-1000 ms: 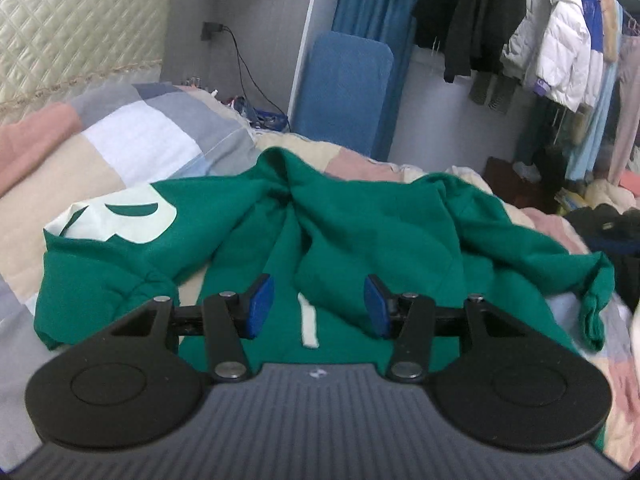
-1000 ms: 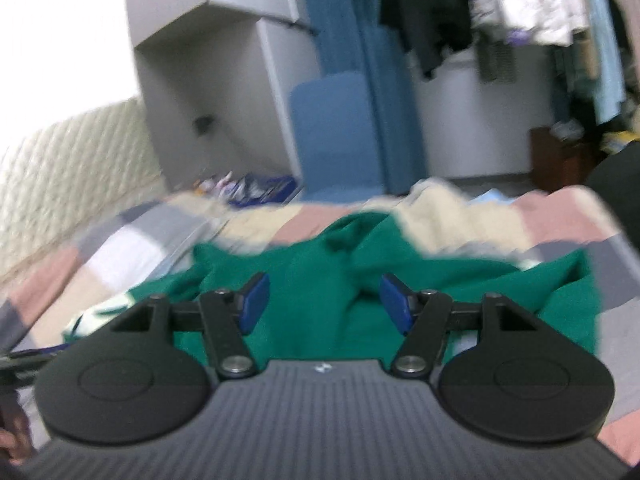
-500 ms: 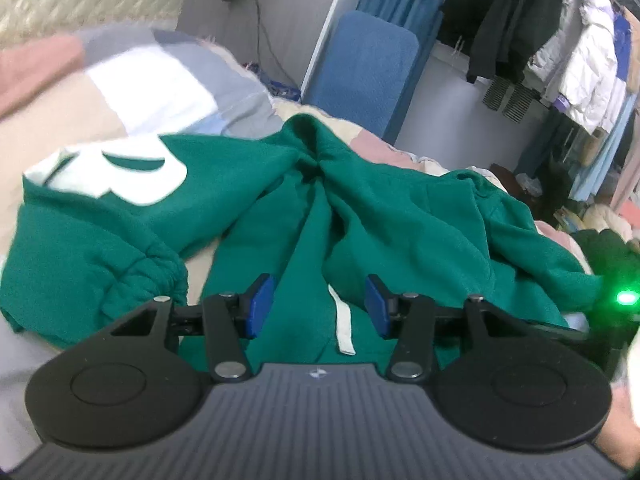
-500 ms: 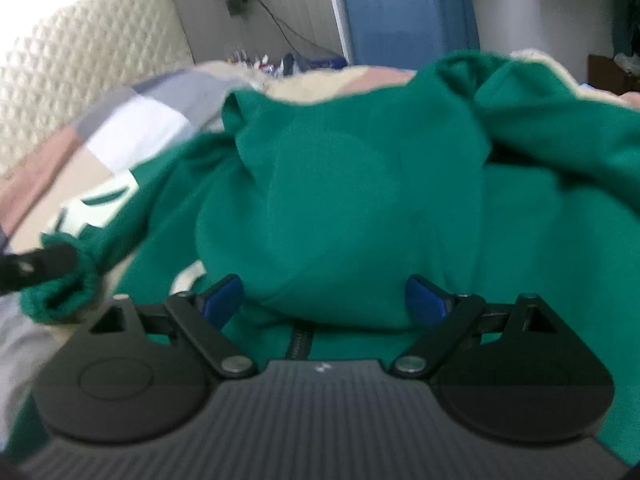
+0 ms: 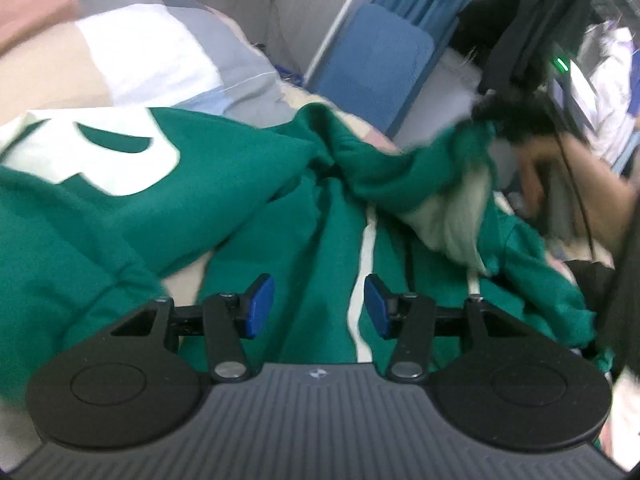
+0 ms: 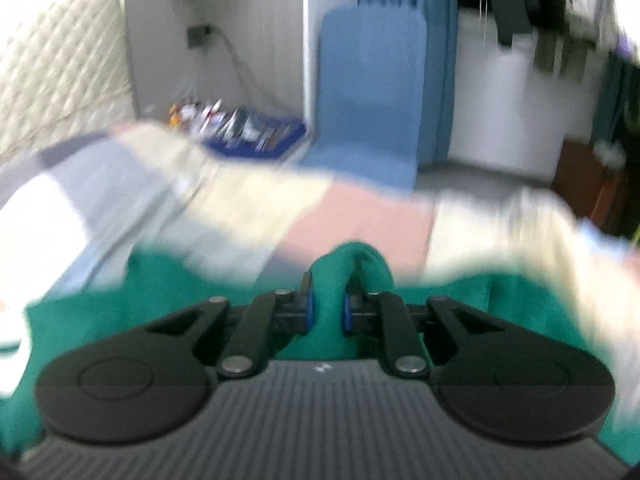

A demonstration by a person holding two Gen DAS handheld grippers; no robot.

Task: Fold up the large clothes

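While a soft green fleece sweatshirt (image 5: 248, 208) lies rumpled across the patchwork quilt of the bed (image 5: 132, 52), the right gripper (image 6: 328, 312) is closing, its blue pads pinching a bunched fold of the fabric. The left gripper (image 5: 319, 306) hovers over the cloth, its flat blue pads (image 5: 260, 306) spread, gripping nothing. A cream drawcord (image 5: 362, 280) runs between them.

Right gripper (image 6: 328, 312) is closing on a bunched fold of the green garment (image 6: 348, 268); blue pads (image 6: 308, 312) are pressing the cloth from both sides; the rest of the garment is spreading below the jaws over a patchwork quilt (image 6: 360, 216); frame is blurring heavily; a blue panel (image 6: 370, 92) is leaning on the wall behind; a blue tray (image 6: 256, 140) of small items is sitting left of it.
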